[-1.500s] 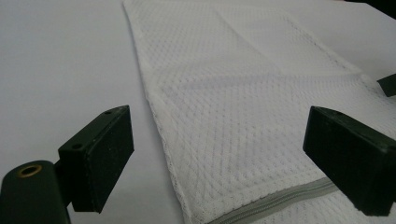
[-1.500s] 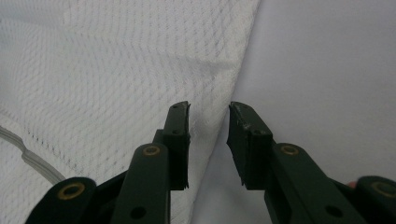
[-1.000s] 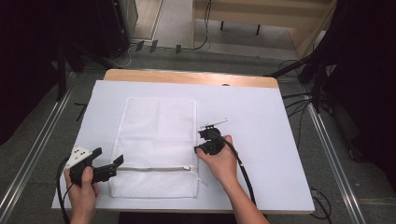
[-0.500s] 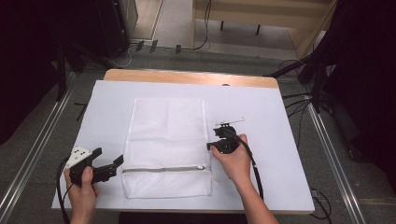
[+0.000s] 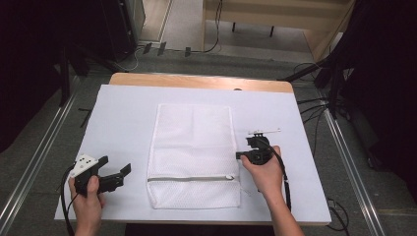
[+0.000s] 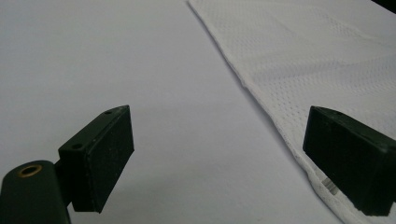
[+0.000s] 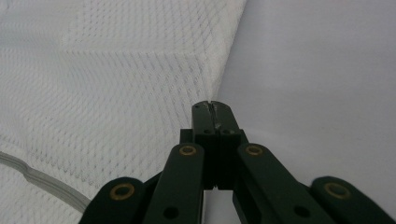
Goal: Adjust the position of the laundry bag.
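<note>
High view first, working from your left: your left gripper sits on the white table cover, jaws spread wide and empty, now a little clear of the mesh bag's left edge, where a second ago it was right against that edge at the zipper line. Your left gripper view agrees: both pads stand well apart, with only bare cover between them and the bag's hem running past the right one.

The mesh bag lies flat in the middle of the table, its zipper run across near your end and the pull parked at the right side. It looks zipped shut.

Your right gripper has backed off to the right, just beside the bag's right edge; earlier it was over that edge. Its jaws are pressed together on nothing, as your right gripper view shows. Both tools pulling away suggests the closing step is finished.
</note>
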### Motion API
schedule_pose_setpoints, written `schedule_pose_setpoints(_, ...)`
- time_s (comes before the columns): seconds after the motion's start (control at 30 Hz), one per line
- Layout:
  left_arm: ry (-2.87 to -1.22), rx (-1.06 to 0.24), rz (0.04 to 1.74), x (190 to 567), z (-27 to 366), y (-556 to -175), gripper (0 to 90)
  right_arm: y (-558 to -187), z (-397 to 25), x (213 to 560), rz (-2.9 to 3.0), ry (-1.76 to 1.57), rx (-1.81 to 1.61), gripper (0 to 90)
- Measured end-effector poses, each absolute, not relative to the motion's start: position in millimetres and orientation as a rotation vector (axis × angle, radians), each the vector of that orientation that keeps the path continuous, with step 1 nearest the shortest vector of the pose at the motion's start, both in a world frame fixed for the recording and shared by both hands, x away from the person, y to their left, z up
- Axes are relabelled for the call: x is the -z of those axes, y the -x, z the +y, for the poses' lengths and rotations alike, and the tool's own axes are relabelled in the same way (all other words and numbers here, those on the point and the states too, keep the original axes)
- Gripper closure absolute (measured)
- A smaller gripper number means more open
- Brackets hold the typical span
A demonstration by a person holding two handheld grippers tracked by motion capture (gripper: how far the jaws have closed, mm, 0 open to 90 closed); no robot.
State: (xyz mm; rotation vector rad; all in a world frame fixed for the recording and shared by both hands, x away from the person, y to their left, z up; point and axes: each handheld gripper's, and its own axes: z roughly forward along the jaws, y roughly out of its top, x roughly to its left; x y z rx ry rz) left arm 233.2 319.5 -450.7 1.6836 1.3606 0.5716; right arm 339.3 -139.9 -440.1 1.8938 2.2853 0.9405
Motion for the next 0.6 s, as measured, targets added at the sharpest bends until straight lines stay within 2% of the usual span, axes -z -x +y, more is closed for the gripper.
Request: schedule_pose_setpoints(0.6,-1.685,-0.572,1.357,451.5,318.9,-232.5,8.7,-322.0,-169.5,450.7,2.228,-1.945,-0.915,90.0)
